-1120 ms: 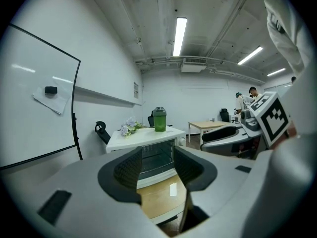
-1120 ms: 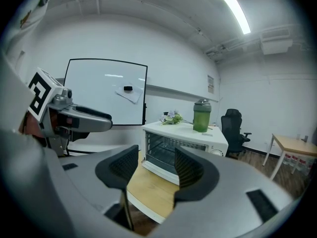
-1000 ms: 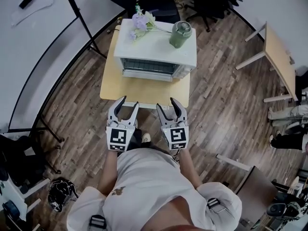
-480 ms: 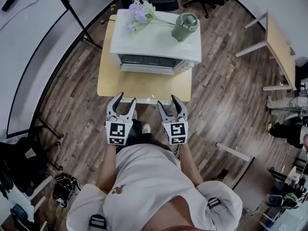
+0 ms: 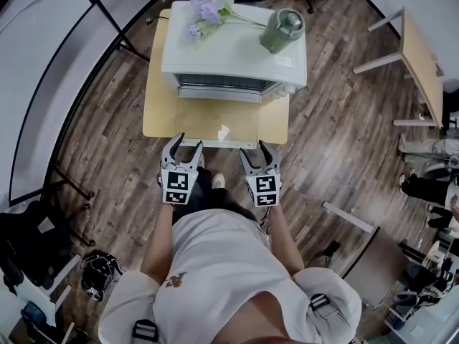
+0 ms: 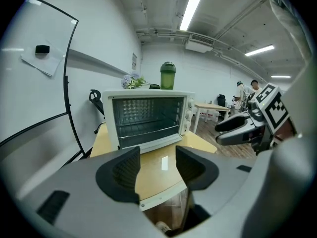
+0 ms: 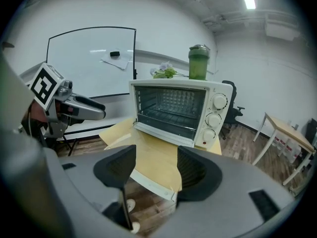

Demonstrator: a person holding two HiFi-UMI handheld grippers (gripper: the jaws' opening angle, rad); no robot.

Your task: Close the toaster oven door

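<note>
The left gripper (image 5: pixel 188 141) and right gripper (image 5: pixel 254 147) sit at 6 o'clock from the toaster oven (image 5: pixel 237 49), fingers (image 6: pixel 124 172) just opened wider with nothing between, probably to lift its dropped door (image 5: pixel 208 120).

Front is blocked by white toaster oven's lowered glass door (image 5: pixel 215 124) | wooden floor (image 5: pixel 323 142) is left open beside light wooden table (image 5: pixel 159 113) | oven top is taken by green bottle (image 5: pixel 281 31), purple flowers (image 5: pixel 204 9).

Oven dial (image 7: pixel 219 101) markings illegibly small
</note>
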